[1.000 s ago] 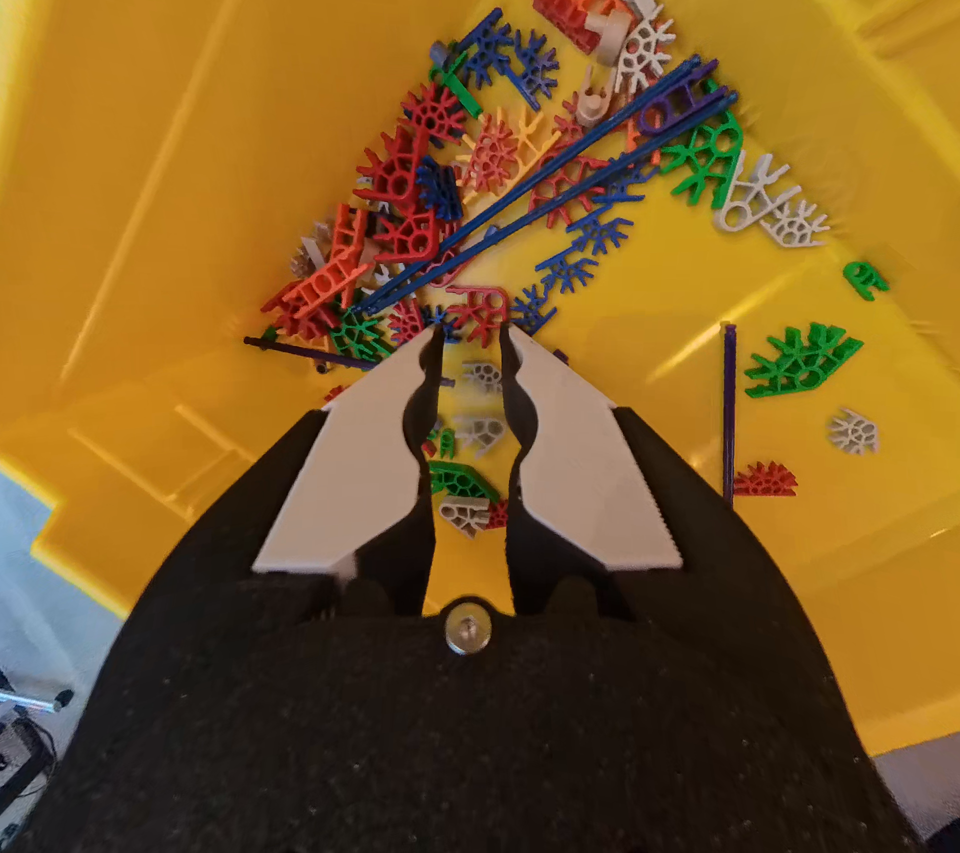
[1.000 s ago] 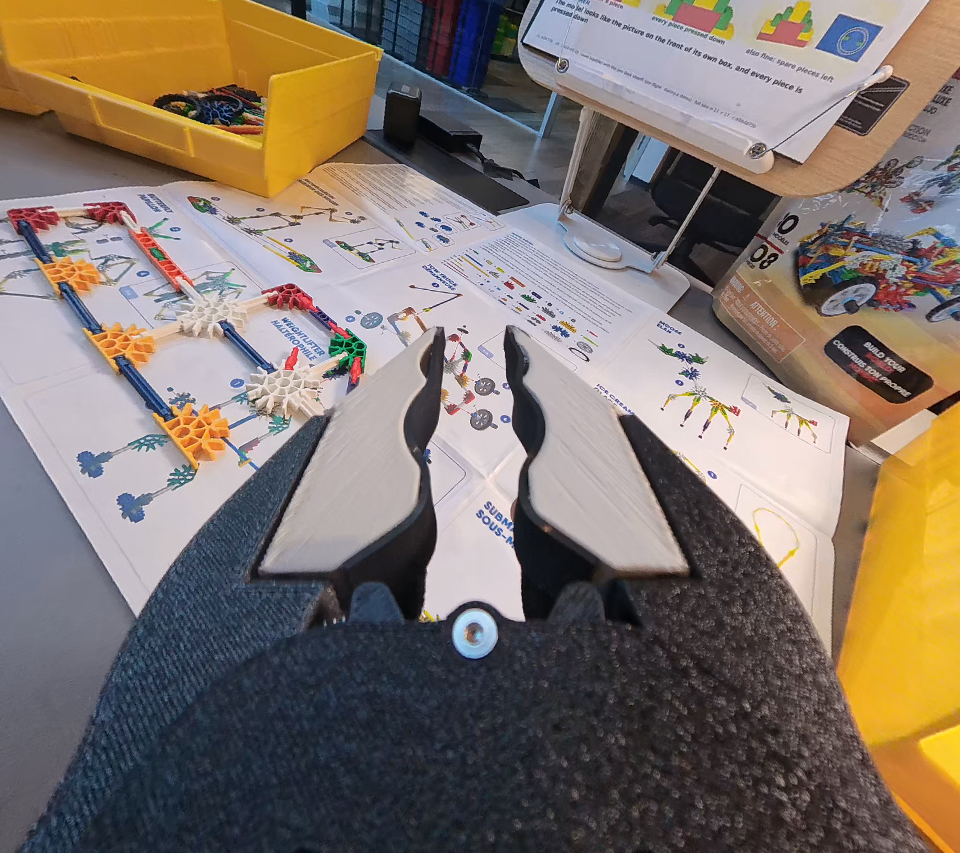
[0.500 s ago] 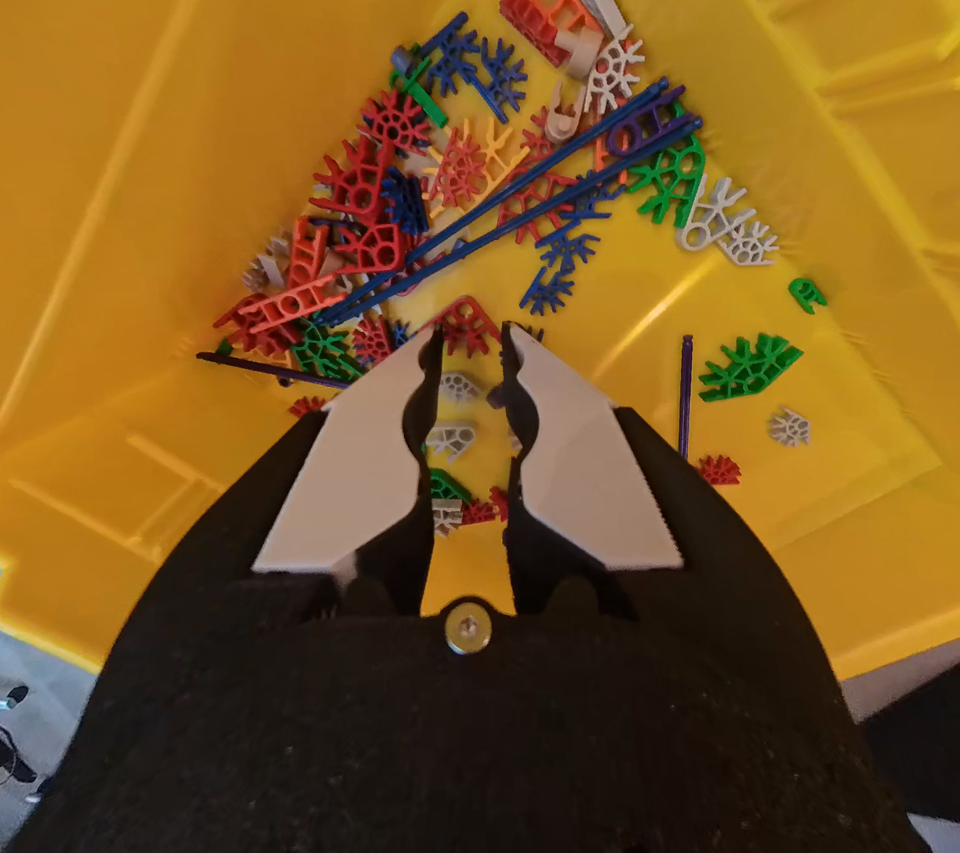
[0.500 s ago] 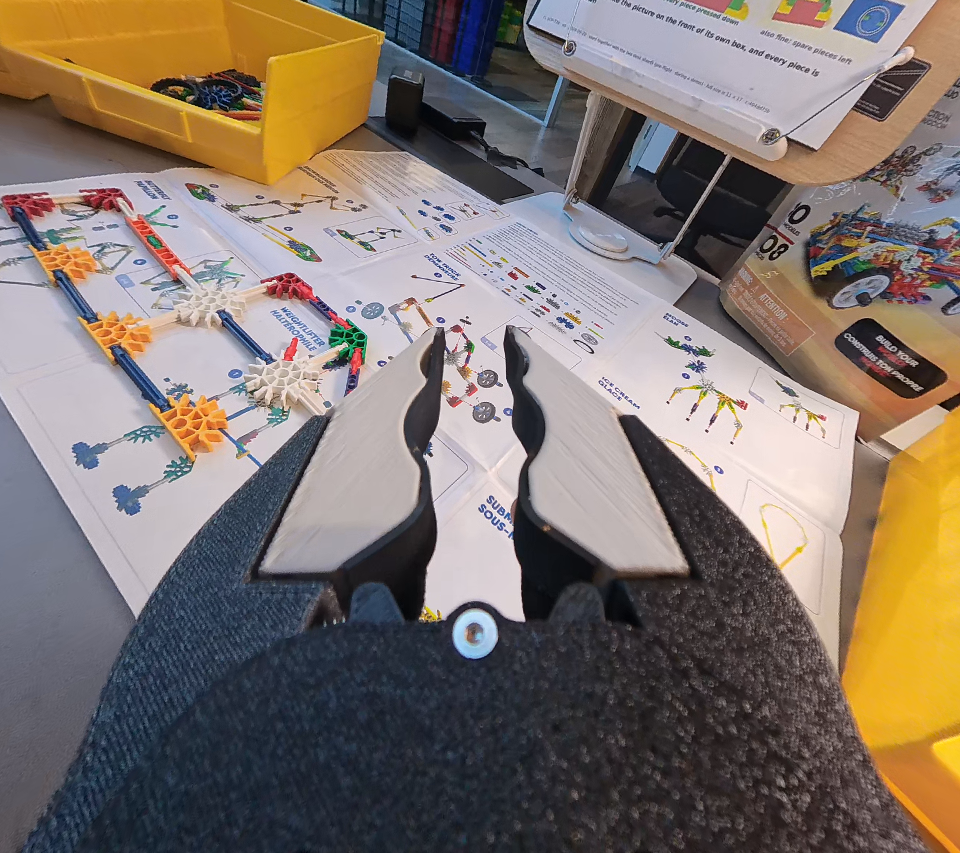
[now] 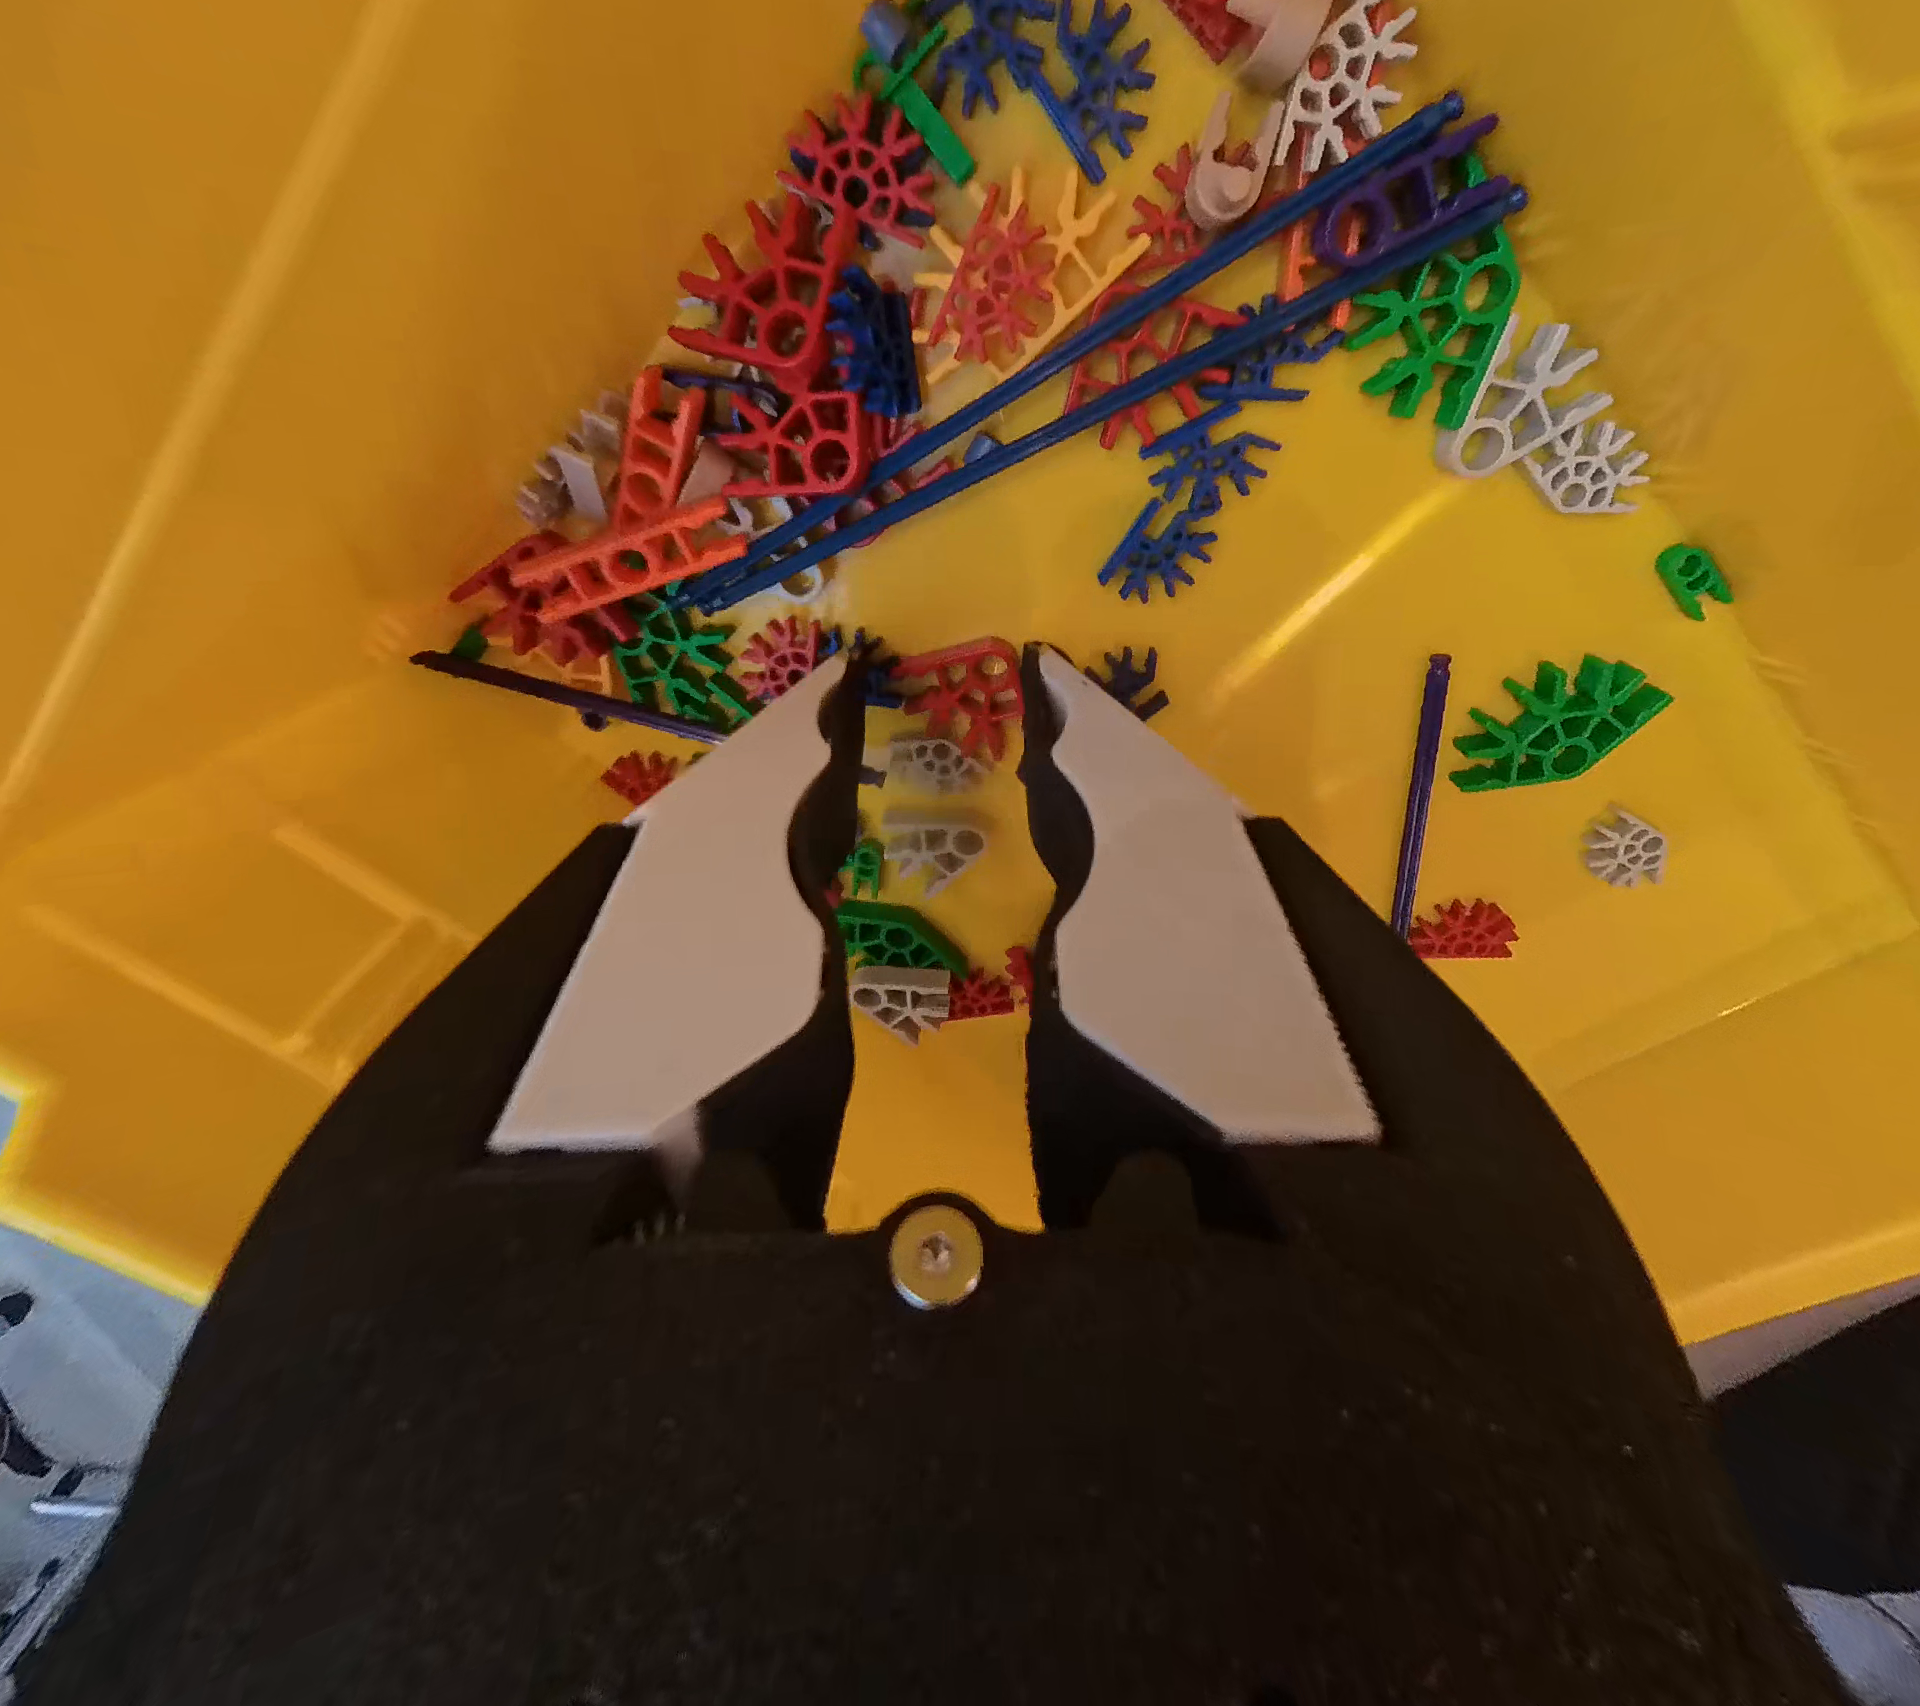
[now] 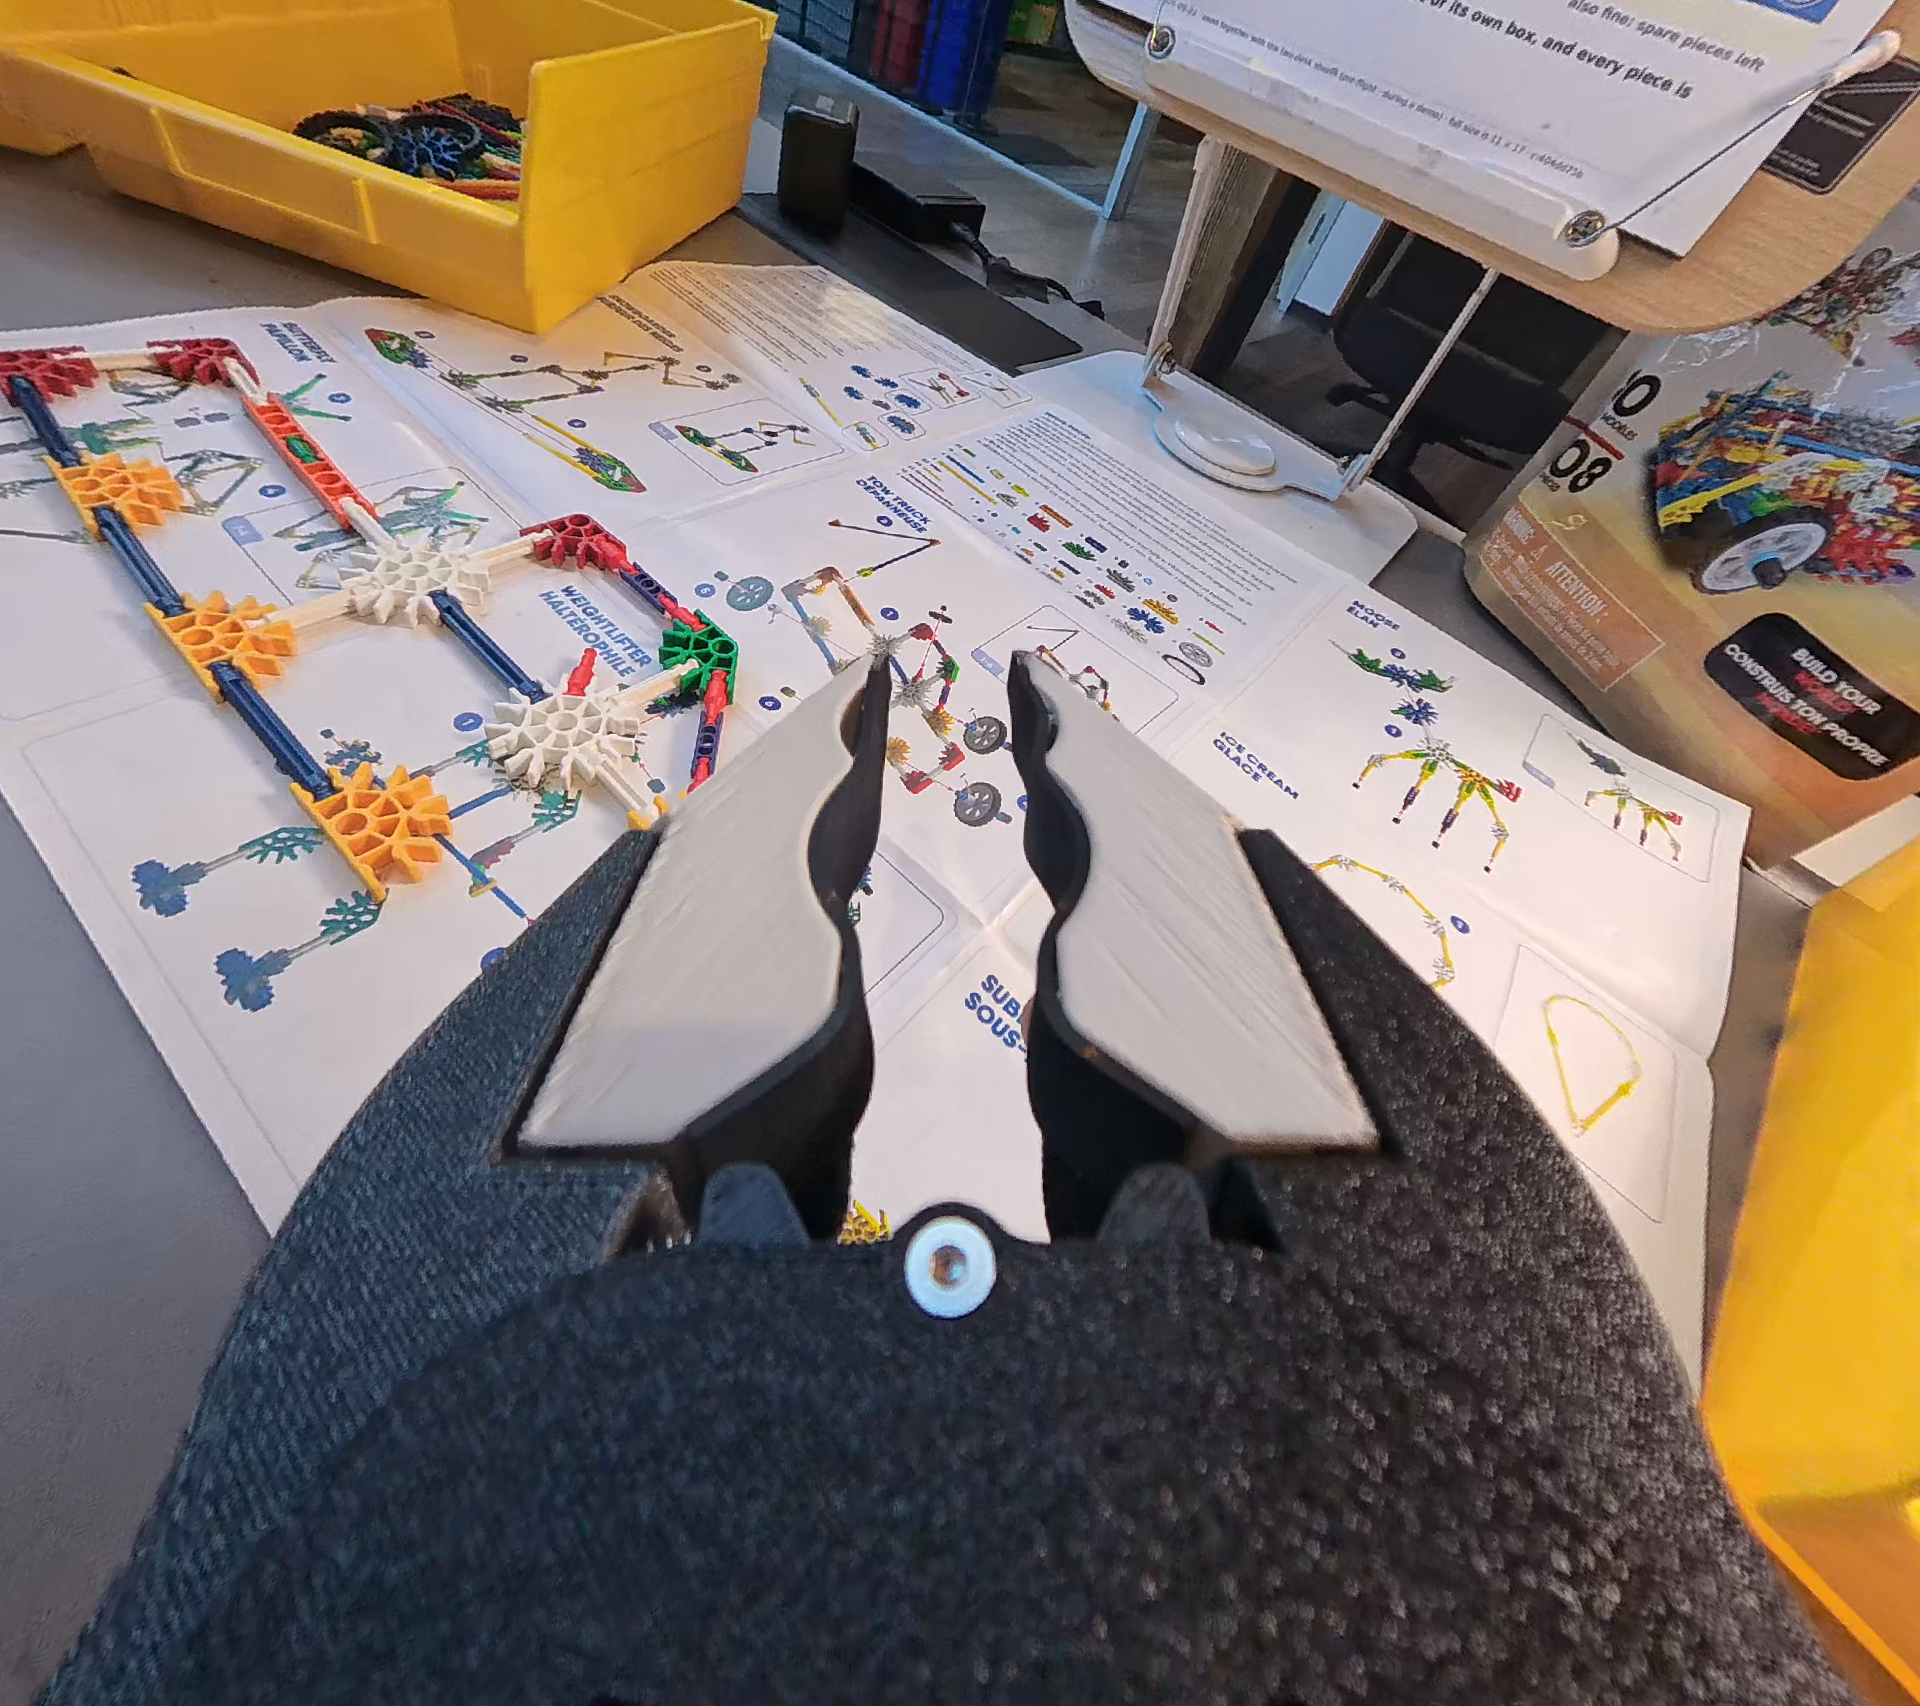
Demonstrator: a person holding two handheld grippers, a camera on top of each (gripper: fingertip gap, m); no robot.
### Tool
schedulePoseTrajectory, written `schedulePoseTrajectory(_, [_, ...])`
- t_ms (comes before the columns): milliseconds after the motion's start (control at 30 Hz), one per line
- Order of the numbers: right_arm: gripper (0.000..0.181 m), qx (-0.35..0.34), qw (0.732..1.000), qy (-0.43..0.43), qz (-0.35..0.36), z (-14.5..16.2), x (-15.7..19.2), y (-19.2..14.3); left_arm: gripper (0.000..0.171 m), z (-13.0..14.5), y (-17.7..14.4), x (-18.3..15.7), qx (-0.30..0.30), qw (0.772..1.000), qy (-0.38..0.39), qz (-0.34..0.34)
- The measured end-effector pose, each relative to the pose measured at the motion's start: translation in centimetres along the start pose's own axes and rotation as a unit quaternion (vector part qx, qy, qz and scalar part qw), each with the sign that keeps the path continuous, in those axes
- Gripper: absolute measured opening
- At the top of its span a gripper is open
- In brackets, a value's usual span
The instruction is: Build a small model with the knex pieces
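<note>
Inside a yellow bin (image 5: 312,306), the left gripper (image 5: 940,669) hangs with jaws spread on either side of a red corner connector (image 5: 956,688), among loose connectors and two long blue rods (image 5: 1091,378). The right gripper (image 6: 943,669), jaws also parted and empty, hovers over an unfolded instruction sheet (image 6: 1143,534) on the grey table (image 6: 94,1033), beside a half-built rod-and-connector frame (image 6: 395,596) and a second yellow bin (image 6: 582,129).

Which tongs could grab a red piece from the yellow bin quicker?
Probably the left tongs: open inside the yellow bin, tips around a red piece. The right tongs hover over paper.
</note>
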State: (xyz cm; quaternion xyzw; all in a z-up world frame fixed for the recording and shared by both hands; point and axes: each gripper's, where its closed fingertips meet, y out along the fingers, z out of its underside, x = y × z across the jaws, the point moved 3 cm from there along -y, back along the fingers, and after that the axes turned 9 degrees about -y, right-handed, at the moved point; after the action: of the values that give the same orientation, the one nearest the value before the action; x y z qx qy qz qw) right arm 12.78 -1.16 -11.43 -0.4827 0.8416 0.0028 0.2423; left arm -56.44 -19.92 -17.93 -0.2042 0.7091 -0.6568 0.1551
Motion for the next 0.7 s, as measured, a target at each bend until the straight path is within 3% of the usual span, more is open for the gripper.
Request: schedulePoseTrajectory(700, [0.022, 0.005, 1.0, -0.003, -0.003, 0.1, 0.1, 0.1, 0.026, 3.1, -0.9, -1.5, 0.058, 0.996, 0.066, 0.019])
